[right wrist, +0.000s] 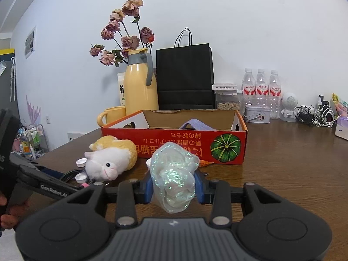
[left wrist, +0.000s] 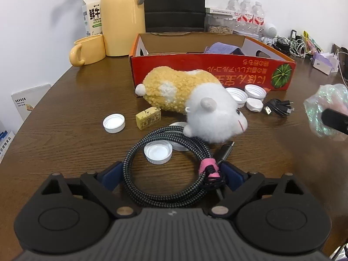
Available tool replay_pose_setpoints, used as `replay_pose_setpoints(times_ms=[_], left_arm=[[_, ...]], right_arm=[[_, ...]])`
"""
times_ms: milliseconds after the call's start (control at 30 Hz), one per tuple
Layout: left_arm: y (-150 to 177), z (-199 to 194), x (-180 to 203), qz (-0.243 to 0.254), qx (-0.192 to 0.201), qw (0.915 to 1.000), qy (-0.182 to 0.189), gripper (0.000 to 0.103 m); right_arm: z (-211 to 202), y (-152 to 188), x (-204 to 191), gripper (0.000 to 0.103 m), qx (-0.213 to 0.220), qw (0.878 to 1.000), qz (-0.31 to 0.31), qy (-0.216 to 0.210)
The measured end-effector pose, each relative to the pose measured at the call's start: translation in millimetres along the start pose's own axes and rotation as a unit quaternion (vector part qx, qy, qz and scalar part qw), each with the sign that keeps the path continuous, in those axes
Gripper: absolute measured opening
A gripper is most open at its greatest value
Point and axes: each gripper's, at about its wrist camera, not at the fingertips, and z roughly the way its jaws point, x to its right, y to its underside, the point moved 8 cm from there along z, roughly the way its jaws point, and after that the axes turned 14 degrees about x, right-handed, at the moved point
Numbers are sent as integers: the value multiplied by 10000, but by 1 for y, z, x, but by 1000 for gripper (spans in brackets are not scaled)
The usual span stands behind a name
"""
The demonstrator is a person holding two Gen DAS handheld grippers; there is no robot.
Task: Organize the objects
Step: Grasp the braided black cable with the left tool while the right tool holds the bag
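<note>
My left gripper [left wrist: 171, 174] is open around a coiled braided cable [left wrist: 165, 169] with a pink tie that lies on the brown table [left wrist: 65, 113]. A white cap [left wrist: 158, 152] sits inside the coil. A yellow and white plush hamster [left wrist: 191, 102] lies just beyond it, in front of the red cardboard box [left wrist: 213, 71]. My right gripper [right wrist: 174, 187] is shut on a glittery sheer scrunchie [right wrist: 174, 174], held above the table in front of the red box [right wrist: 174, 141]. The scrunchie also shows at the right edge of the left wrist view [left wrist: 326, 111].
Loose white caps [left wrist: 114, 122], a yellow eraser block [left wrist: 148, 117] and a black USB cable [left wrist: 278, 107] lie near the box. A purple cloth [left wrist: 224, 49] is inside the box. A yellow mug [left wrist: 87, 50], thermos [left wrist: 122, 17], black bag [right wrist: 184, 78] and water bottles [right wrist: 261, 87] stand behind.
</note>
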Motion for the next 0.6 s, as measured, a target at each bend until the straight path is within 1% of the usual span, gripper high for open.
replay_pose_setpoints(times_ms=[133, 167, 200, 233, 267, 300, 333, 400, 433, 467, 500, 533, 567, 600], left_arm=[[-3, -13, 0, 6, 113, 9999, -25, 95], [-5, -17, -1, 9, 173, 9998, -34, 90], [-8, -22, -2, 16, 267, 9996, -74, 82], [-12, -28, -5, 15, 348, 9993, -164, 55], [-17, -32, -9, -52, 360, 9992, -176, 36], [-19, -34, -11, -150, 345, 9993, -91, 36], [-21, -35, -13, -189, 353, 9992, -63, 36], [-20, -32, -17, -184, 307, 9992, -190, 41], [-17, -30, -17, -218, 230, 9994, -156, 50], [-14, -29, -17, -285, 172, 9994, -97, 63], [-12, -30, -17, -326, 160, 9993, -56, 72], [-12, -31, -16, -326, 184, 9993, -46, 89], [-12, -32, -15, -294, 224, 9993, -53, 97], [-13, -33, -13, -259, 261, 9993, -27, 100]], right_arm=[[-4, -1, -1, 36, 20, 10000, -9, -4], [-5, -1, -2, 36, 24, 10000, -10, -7], [-6, -1, -2, 36, 26, 10000, -12, -8], [-6, -1, -2, 36, 28, 10000, -12, -9], [-6, -1, -2, 36, 28, 10000, -13, -8], [-6, -2, -2, 36, 30, 10000, -11, -11], [-7, -3, -2, 36, 35, 10000, -10, -16], [-7, -3, -4, 36, 39, 10000, -9, -35], [-8, -3, -5, 36, 38, 10000, -8, -52], [-8, -3, -7, 36, 39, 10000, -12, -69], [-9, -3, -8, 36, 40, 10000, -21, -82], [-10, -3, -8, 36, 40, 10000, -30, -85], [-10, -3, -8, 36, 39, 10000, -33, -78], [-10, -3, -7, 36, 39, 10000, -31, -63]])
